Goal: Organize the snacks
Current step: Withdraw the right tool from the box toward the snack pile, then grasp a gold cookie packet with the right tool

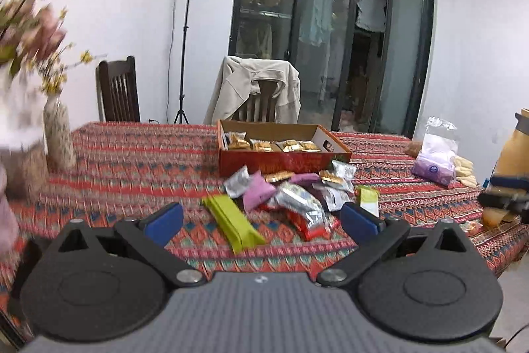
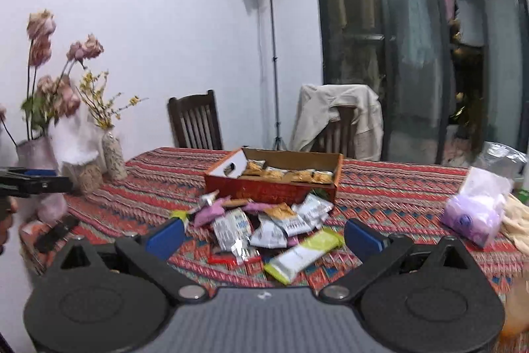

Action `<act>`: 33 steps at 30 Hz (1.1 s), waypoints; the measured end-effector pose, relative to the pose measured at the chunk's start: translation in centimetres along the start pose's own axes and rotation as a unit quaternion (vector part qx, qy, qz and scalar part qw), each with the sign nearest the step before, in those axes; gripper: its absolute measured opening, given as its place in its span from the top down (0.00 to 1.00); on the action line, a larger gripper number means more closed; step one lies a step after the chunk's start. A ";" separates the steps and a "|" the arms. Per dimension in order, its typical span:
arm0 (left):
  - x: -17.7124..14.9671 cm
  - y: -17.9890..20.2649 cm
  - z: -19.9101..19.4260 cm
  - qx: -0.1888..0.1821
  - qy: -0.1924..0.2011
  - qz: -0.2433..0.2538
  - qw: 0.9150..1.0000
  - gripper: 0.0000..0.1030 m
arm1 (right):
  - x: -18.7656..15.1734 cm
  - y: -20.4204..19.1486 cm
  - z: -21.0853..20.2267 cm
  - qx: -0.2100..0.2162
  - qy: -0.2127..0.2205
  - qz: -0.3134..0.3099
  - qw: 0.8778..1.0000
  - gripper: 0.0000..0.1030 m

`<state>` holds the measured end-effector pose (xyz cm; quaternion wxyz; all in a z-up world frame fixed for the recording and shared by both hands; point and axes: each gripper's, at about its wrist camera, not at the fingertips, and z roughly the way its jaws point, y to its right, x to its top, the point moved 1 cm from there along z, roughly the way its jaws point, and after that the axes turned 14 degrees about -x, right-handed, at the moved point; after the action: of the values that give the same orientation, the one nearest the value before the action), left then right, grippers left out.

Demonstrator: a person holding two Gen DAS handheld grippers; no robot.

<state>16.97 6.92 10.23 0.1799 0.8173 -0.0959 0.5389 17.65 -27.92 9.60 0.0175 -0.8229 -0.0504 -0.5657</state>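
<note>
snacks (image 2: pixel 264 227) lie heaped on the patterned cloth just before the red box (image 2: pixel 274 187), both left gripper (image 1: pixel 261 217) and right gripper (image 2: pixel 264 234) gaping empty above them, so a hasty pinch could grab several slippery wrappers or scatter the heap.

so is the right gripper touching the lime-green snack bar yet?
Apart. Right wrist view: right gripper open, lime-green snack bar lying on the tablecloth between its fingers, untouched.

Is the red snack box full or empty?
Partly full. The red box holds a row of snack packets along its near side; bare cardboard shows behind them, and more packets lie loose outside it.
</note>
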 end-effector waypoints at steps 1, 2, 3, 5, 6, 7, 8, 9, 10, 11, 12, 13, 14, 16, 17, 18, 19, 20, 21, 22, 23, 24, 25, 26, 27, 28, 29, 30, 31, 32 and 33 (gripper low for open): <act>-1.1 0.1 -0.1 0.003 0.002 -0.003 1.000 0.00 | -1.5 -0.5 -0.2 -0.007 0.001 -0.001 1.000 0.00; -2.2 0.0 -0.1 0.005 0.004 -0.004 1.000 0.00 | -2.8 -1.0 -0.3 -0.013 -0.001 -0.001 1.000 0.00; -3.2 0.0 -0.1 0.007 0.005 -0.003 1.000 0.00 | -4.1 -1.6 -0.2 -0.019 -0.004 0.001 1.000 0.00; -5.1 -0.1 0.3 0.012 0.002 0.002 1.000 0.00 | -6.8 -2.3 0.0 -0.029 -0.014 0.013 0.999 0.00; -5.8 -0.2 0.7 0.014 -0.007 0.002 1.000 0.00 | -8.0 -2.7 0.4 -0.031 -0.022 0.015 0.999 0.00; -6.1 -0.4 1.1 0.013 -0.011 -0.001 1.000 0.00 | -9.0 -2.9 0.9 -0.033 -0.033 0.019 0.999 0.00; -6.4 -0.6 1.3 0.011 -0.010 -0.006 1.000 0.00 | -9.8 -3.2 1.4 -0.038 -0.046 0.019 0.998 0.00; -6.5 -0.8 1.6 0.009 -0.008 -0.013 1.000 0.00 | -10.5 -3.3 1.8 -0.039 -0.054 0.019 0.998 0.00; -6.7 -0.9 1.8 0.009 -0.007 -0.013 1.000 0.00 | -11.1 -3.5 2.1 -0.035 -0.061 0.017 0.997 0.00; -6.8 -1.0 2.0 0.009 -0.007 -0.010 1.000 0.00 | -11.5 -3.6 2.3 -0.032 -0.064 0.014 0.997 0.00; -6.8 -1.1 2.2 0.010 -0.006 -0.007 1.000 0.00 | -11.8 -3.8 2.6 -0.030 -0.065 0.011 0.997 0.00; -6.7 -1.2 2.5 0.011 -0.006 -0.003 1.000 0.00 | -11.9 -4.1 2.9 -0.030 -0.066 0.009 0.997 0.00; -6.7 -1.2 2.8 0.011 -0.007 -0.001 1.000 0.00 | -11.9 -4.3 3.2 -0.029 -0.065 0.006 0.997 0.00; -6.7 -1.5 3.5 0.008 -0.012 -0.001 1.000 0.00 | -11.8 -4.5 3.6 -0.026 -0.059 0.004 0.998 0.00; -6.6 -1.7 4.0 0.007 -0.016 -0.003 1.000 0.00 | -11.7 -4.6 3.9 -0.024 -0.057 0.004 0.998 0.00; -6.5 -1.9 4.4 0.006 -0.019 -0.004 1.000 0.00 | -11.5 -4.6 4.2 -0.022 -0.056 0.005 0.998 0.00; -6.5 -2.1 5.0 0.006 -0.023 -0.005 1.000 0.00 | -11.4 -4.6 4.5 -0.022 -0.055 0.005 0.998 0.00; -6.4 -2.3 5.5 0.006 -0.027 -0.007 1.000 0.00 | -11.3 -4.6 4.9 -0.022 -0.055 0.005 0.998 0.00; -6.3 -2.6 6.1 0.007 -0.030 -0.010 0.999 0.00 | -11.1 -4.6 5.4 -0.024 -0.056 0.005 0.998 0.00; -6.1 -3.0 6.8 0.006 -0.033 -0.013 0.999 0.00 | -10.8 -4.6 5.9 -0.026 -0.054 0.006 0.998 0.00; -6.0 -3.4 7.4 0.006 -0.036 -0.017 0.999 0.00 | -10.7 -4.6 6.4 -0.026 -0.052 0.006 0.998 0.00; -5.7 -3.9 8.3 0.004 -0.038 -0.023 0.999 0.00 | -10.5 -4.7 7.0 -0.024 -0.053 0.004 0.998 0.00; -5.4 -4.3 9.0 0.004 -0.040 -0.027 0.999 0.00 | -10.3 -4.7 7.6 -0.024 -0.053 0.000 0.998 0.00; -5.0 -4.7 9.8 0.004 -0.041 -0.029 0.999 0.00 | -10.0 -4.7 8.3 -0.023 -0.052 -0.001 0.998 0.00; -4.4 -5.2 10.8 0.004 -0.041 -0.032 0.999 0.00 | -9.6 -4.7 8.9 -0.021 -0.050 0.000 0.999 0.00; -3.9 -5.6 11.7 0.005 -0.042 -0.034 0.999 0.00 | -9.1 -4.5 9.6 -0.019 -0.047 0.001 0.999 0.00; -3.2 -6.2 12.8 0.006 -0.044 -0.038 0.998 0.00 | -8.6 -4.3 10.3 -0.017 -0.045 0.003 0.999 0.00; -2.5 -6.7 13.8 0.004 -0.045 -0.042 0.998 0.00 | -8.0 -4.1 11.1 -0.015 -0.043 0.007 0.999 0.00; -1.9 -7.3 14.8 0.002 -0.045 -0.046 0.998 0.00 | -7.4 -3.9 12.0 -0.014 -0.042 0.009 0.999 0.01; -1.1 -7.8 15.9 0.001 -0.046 -0.052 0.998 0.00 | -6.7 -3.7 12.9 -0.010 -0.041 0.009 0.999 0.02; -0.3 -8.4 17.2 -0.004 -0.048 -0.057 0.997 0.00 | -6.0 -3.5 13.9 -0.008 -0.040 0.009 0.999 0.02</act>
<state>34.34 7.79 2.25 0.2089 0.8456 -0.0598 0.4875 28.03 -23.59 -1.08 0.0143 -0.8454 -0.0393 -0.5325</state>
